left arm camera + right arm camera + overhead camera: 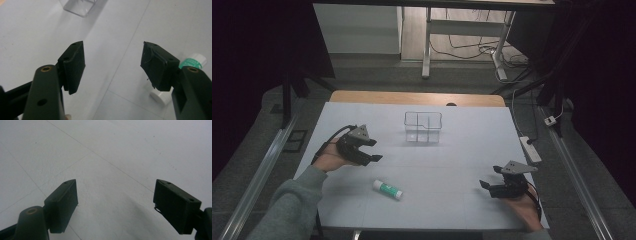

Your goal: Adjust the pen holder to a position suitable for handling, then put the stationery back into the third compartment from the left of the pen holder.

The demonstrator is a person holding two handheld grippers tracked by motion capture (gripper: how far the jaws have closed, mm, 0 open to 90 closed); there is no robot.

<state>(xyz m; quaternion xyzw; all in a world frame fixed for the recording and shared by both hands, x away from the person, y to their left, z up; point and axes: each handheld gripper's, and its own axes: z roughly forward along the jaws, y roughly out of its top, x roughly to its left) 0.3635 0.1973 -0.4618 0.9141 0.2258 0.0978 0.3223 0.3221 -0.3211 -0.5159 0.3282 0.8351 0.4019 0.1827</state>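
- Tool on the left (371, 150) hovers spread and empty, just left of the glue stick (387, 189) lying near-centre on the surface (462, 200); the right tool (490, 184) is spread too, holding nothing. Nothing is gripped yet; the clear divided box (423, 126) sits farther back.
- Left gripper view: jaws wide, stick (193, 62) behind the right jaw; a likely next move is closing around it.
- Right gripper view: jaws apart over bare surface.

White table (452, 200): glue stick (387, 189), clear organizer (423, 127).
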